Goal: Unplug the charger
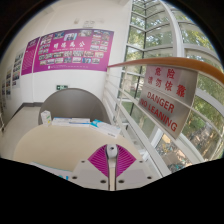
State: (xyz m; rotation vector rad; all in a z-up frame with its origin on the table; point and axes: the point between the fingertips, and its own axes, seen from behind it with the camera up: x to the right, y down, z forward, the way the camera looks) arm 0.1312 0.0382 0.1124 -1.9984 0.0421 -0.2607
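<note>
My gripper [111, 152] points out into a bright hall, raised above a white table. Its two pink pads [99, 160] lie together along a thin line. A small rounded white-grey piece [110, 149], which looks like part of the charger, is pinched between the fingertips. Only its end shows and the rest is hidden by the fingers. I see no socket or cable in this view.
A white table [60, 130] with a few small items lies ahead to the left. A glass window wall [185, 60] with red DANGER tape [160, 110] runs along the right. A pink poster board [75, 50] hangs on the far wall.
</note>
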